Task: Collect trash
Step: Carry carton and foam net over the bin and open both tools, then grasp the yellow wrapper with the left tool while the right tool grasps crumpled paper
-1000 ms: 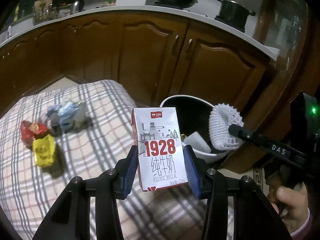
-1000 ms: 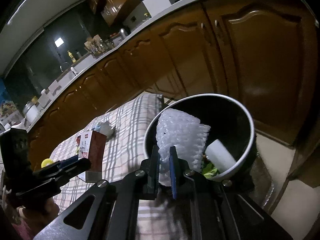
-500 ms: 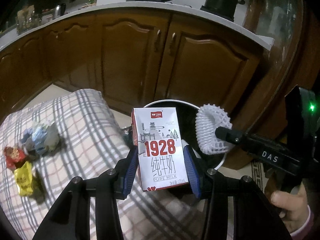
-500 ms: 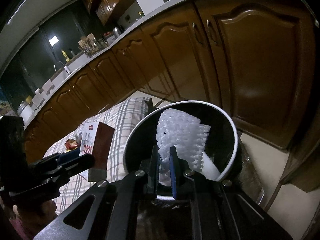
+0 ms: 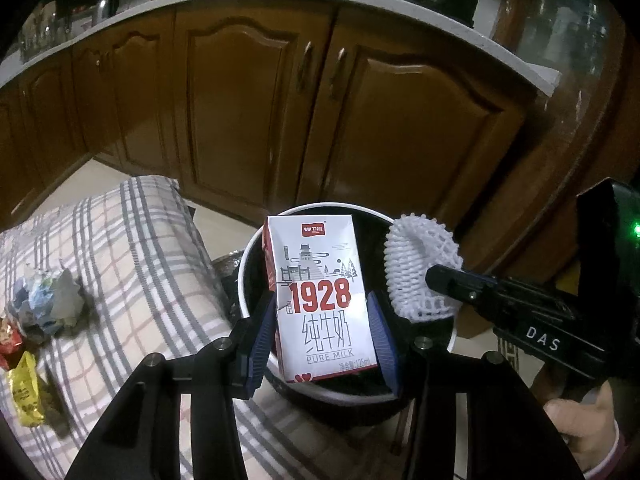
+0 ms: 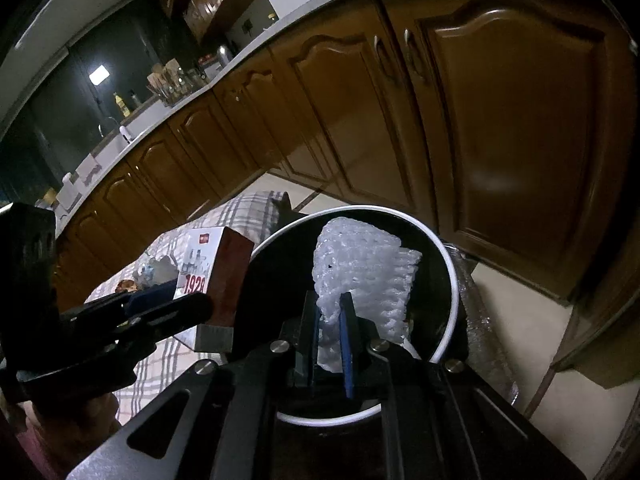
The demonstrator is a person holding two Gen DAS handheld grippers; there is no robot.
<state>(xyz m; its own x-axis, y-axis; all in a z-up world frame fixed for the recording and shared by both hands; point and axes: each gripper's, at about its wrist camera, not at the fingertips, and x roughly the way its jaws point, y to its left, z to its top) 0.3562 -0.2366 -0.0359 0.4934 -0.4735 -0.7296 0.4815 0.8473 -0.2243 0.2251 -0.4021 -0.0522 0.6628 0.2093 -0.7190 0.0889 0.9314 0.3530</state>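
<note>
Two pieces of trash have been carried over the bin (image 5: 256, 248) within the last second: the milk carton (image 5: 320, 300), clamped upright in the left gripper (image 5: 320, 336), and the foam net (image 6: 360, 276), pinched in the right gripper (image 6: 330, 344). Release appears due (wrappers (image 5: 40, 308) remain on the checked cloth (image 5: 132, 248)).

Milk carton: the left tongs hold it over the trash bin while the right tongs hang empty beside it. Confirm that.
Not quite. The right tongs are not empty: they are shut on the white foam net, as the right wrist view shows. The rest holds: the left tongs grip the milk carton over the trash bin.
</note>
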